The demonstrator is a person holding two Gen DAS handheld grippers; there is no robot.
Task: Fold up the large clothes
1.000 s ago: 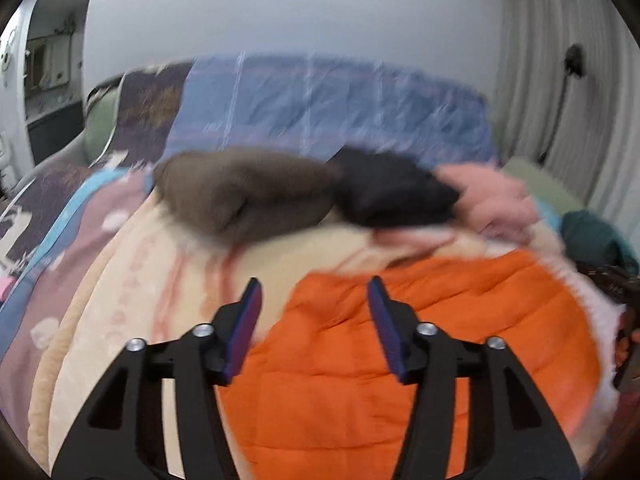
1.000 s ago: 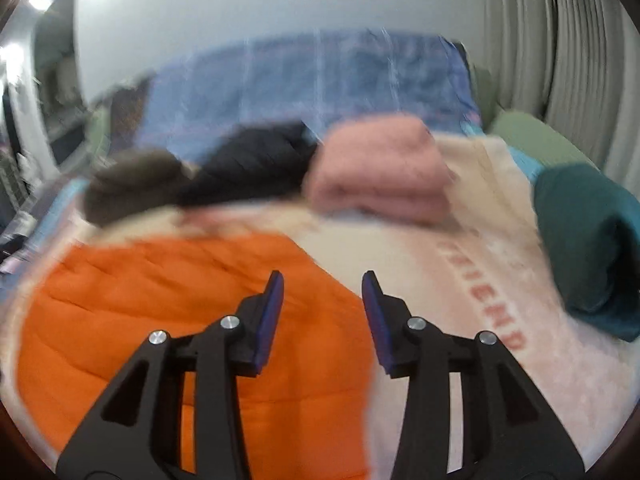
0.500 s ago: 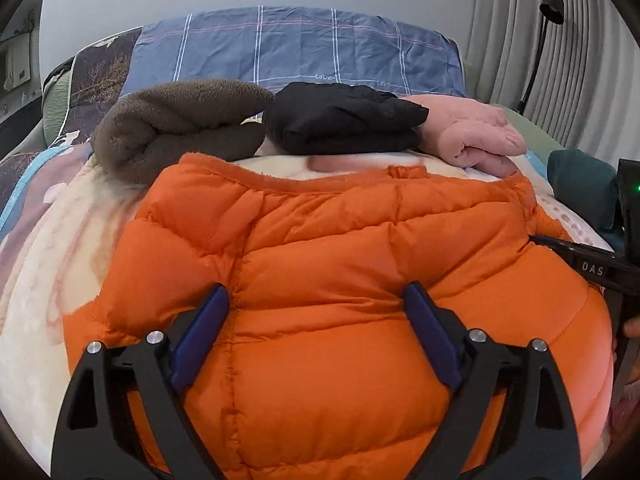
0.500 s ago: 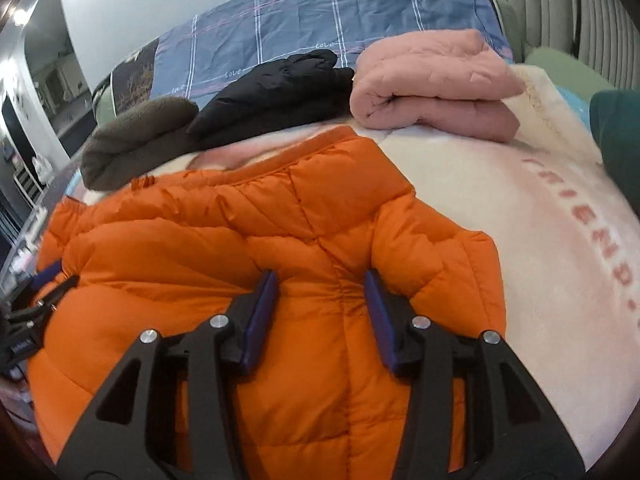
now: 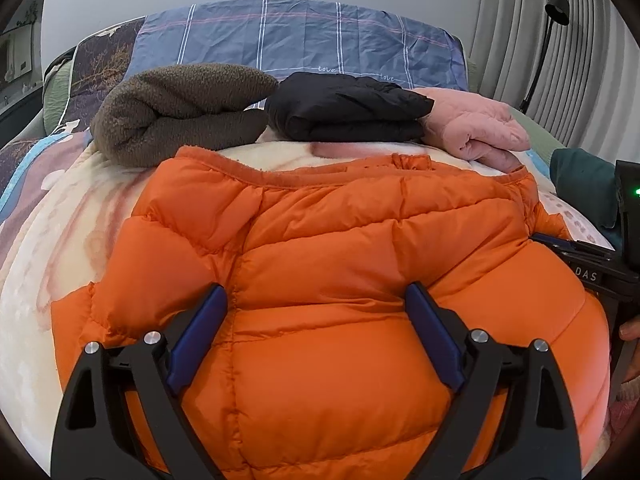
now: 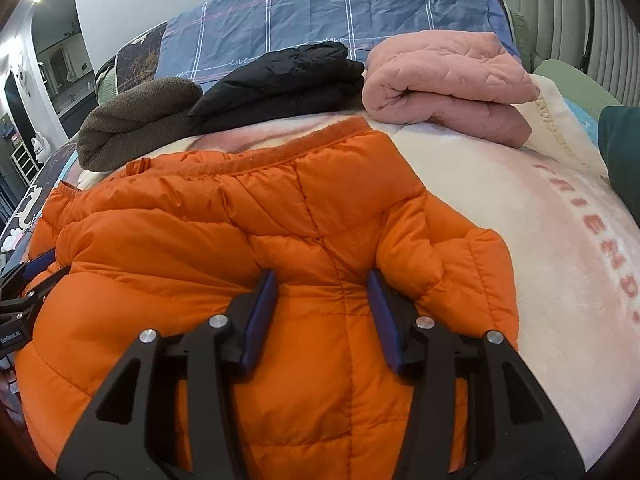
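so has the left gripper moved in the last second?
Yes. The left gripper dropped toward the orange jacket, and the brown fleece sits higher in frame.

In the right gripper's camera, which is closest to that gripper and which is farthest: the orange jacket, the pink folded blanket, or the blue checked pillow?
1. Orange jacket: right under the right gripper, between its fingers.
2. Pink folded blanket: farther up the bed, toward the right.
3. Blue checked pillow: farthest, at the head of the bed.

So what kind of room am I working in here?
Most likely a bedroom: the orange puffer jacket lies on a blanket-covered bed, with a plaid pillow behind and curtains.
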